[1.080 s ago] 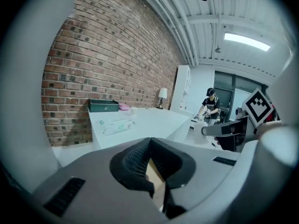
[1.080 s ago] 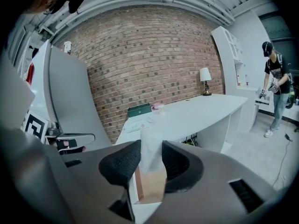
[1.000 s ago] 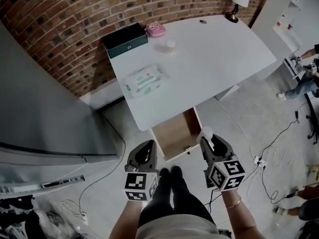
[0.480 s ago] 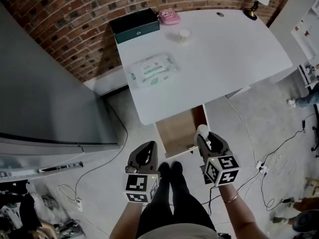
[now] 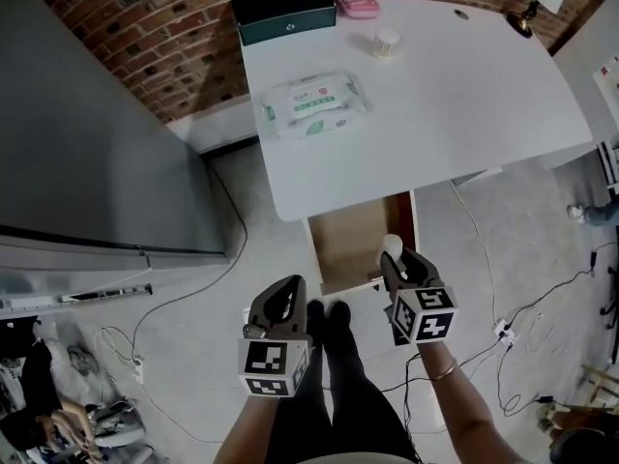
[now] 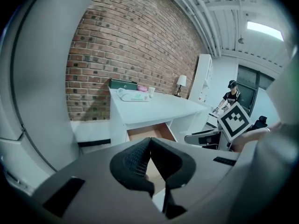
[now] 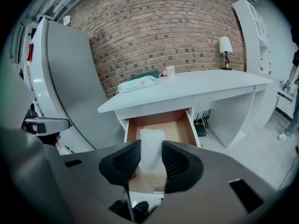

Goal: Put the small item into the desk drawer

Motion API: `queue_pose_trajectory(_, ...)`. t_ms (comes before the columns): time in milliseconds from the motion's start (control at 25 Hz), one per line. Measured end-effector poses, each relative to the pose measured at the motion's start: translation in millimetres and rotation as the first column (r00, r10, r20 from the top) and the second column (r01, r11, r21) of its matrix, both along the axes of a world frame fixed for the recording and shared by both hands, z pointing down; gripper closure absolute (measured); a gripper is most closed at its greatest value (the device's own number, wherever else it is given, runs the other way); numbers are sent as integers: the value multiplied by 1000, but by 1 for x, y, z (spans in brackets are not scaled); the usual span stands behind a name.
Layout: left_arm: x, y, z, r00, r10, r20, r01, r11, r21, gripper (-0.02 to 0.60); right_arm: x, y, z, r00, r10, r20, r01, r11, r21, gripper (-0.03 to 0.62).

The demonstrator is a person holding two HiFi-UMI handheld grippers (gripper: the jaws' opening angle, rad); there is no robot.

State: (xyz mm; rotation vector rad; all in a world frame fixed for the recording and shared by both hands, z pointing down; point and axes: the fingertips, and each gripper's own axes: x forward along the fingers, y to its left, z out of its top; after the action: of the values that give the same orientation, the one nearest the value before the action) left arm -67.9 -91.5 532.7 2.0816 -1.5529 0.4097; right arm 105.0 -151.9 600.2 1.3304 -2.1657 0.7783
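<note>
The white worktop (image 5: 435, 114) over the open drawer (image 5: 353, 245) carries a wipes pack (image 5: 314, 104), a dark green box (image 5: 285, 13), a pink case (image 5: 356, 1) and a small cup (image 5: 386, 43), all well behind the drawer's front. What the box holds cannot be told. A grey cabinet (image 5: 87, 143) stands left of the drawer. The drawer's bare wooden bottom shows. The right hand-held gripper (image 5: 401, 264) is clenched on the small white item (image 5: 392, 249), over the drawer's front right corner. The left hand-held gripper (image 5: 285, 296), jaws pressed together on nothing, hangs before the drawer's front left
</note>
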Motion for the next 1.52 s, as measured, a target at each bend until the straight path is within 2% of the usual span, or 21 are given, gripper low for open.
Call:
queue_pose_trajectory(360,-19,7,42,998,-68,-2,68,997,-23,560,-28,-12,74,999,-34,-17,32,997,-75,447)
queue_pose_trajectory(840,-44,7,83,989,-145,0,145,988,-52,560,-54,-32,137,984,-141,-112,126,983,-132,447)
queue_pose_trajectory(1200,-59,14,101,980,-198,-8,197,978,-70,560,-82,-44,179,956,-218,-197,182,965,-189,447)
queue_pose_trajectory(1520,-73,18,119,972,-236,-7,234,968,-93,560,-98,-46,213,938,-258,-233,200,949,-245,447)
